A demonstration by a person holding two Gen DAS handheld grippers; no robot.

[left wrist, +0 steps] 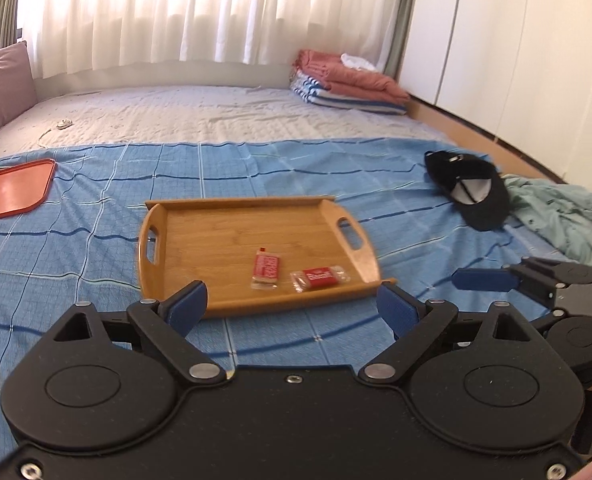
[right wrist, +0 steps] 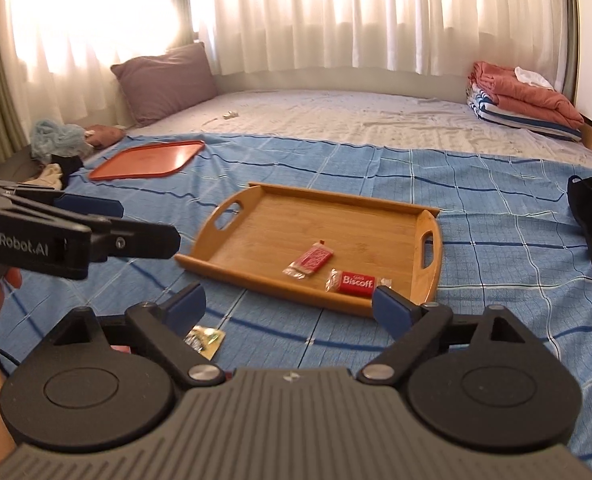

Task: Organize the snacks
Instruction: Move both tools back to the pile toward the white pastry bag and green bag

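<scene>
Two red biscuit packets (right wrist: 355,282) (right wrist: 311,263) flat, near wooden tray (right wrist: 296,216) front rim.

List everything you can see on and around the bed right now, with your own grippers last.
wooden tray: one, light brown, centre of the blue checked sheet
Biscoff packets: two, red, inside the tray near its front rim
snack wrapper: one, yellowish-green, on the sheet in front of the tray, off it
flat tray: one, orange-red, empty, far left on the sheet
cap: one, black, right of the tray
shirt: one, pale green, crumpled at the right edge
folded blankets: one stack, pink over blue-striped, far right corner
pillow: one, mauve, by the curtains
clothes heap: mixed colours, far left
left gripper: open, empty
right gripper: open, empty
</scene>
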